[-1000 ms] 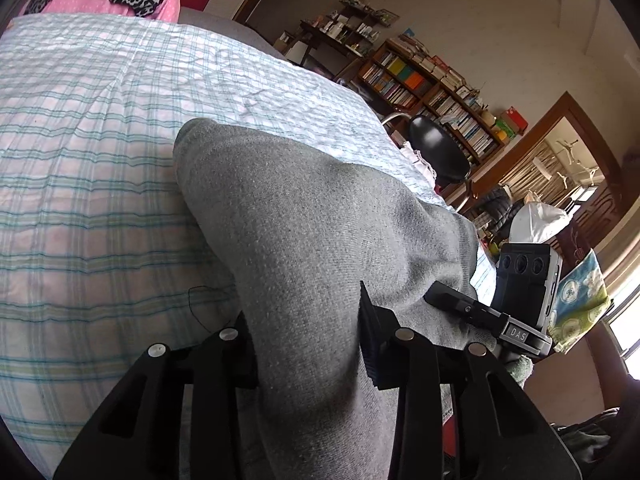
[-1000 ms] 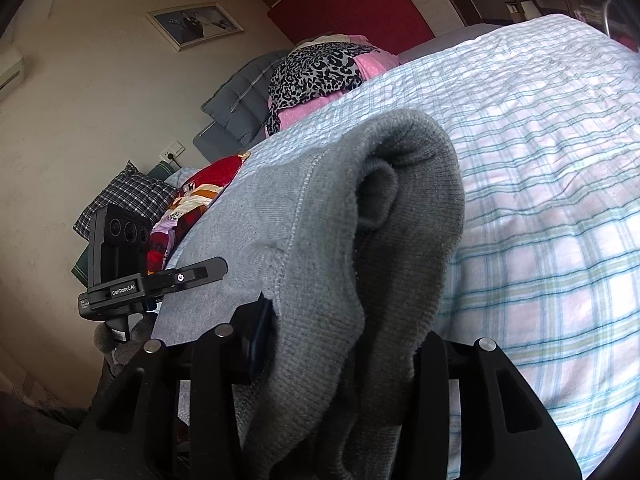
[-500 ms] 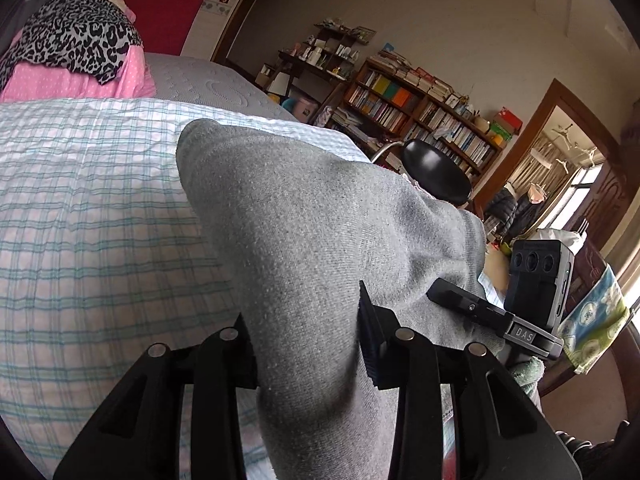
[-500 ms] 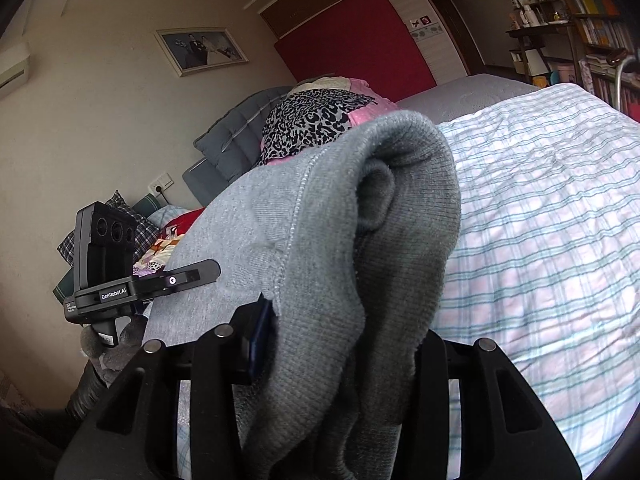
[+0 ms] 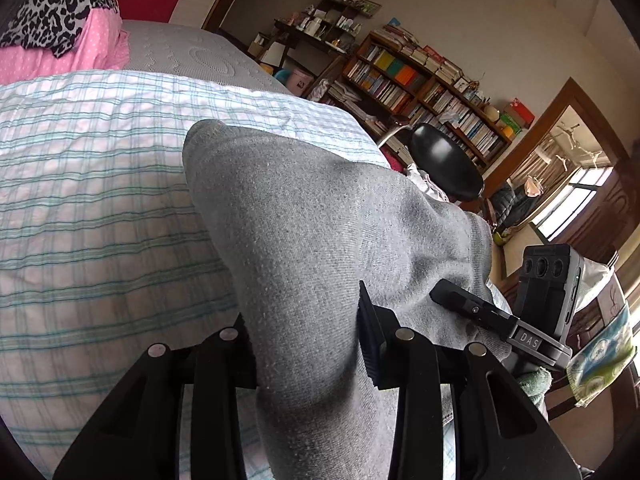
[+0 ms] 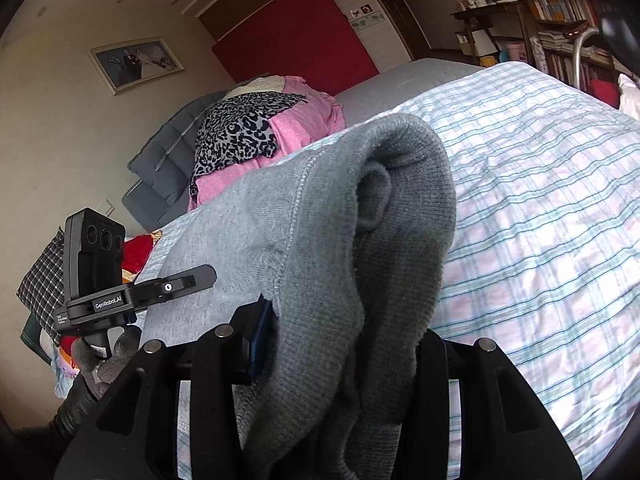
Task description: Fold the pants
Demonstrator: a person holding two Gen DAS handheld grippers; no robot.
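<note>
The grey pants (image 5: 304, 240) hang lifted above the plaid bedsheet (image 5: 88, 200), one bunched end clamped in the left gripper (image 5: 306, 344) and the thicker ribbed end (image 6: 400, 216) clamped in the right gripper (image 6: 340, 344), the cloth stretched between the two. On the far side of the bedsheet from the pants lies a pink pile (image 6: 304, 124) topped by a leopard-print cloth (image 6: 240, 132), and past the bedsheet's other edge stand a black chair (image 5: 448, 164) and a bookshelf (image 5: 432, 92). A gloved hand (image 6: 108, 356) grips the left gripper's handle beside the bedsheet.
</note>
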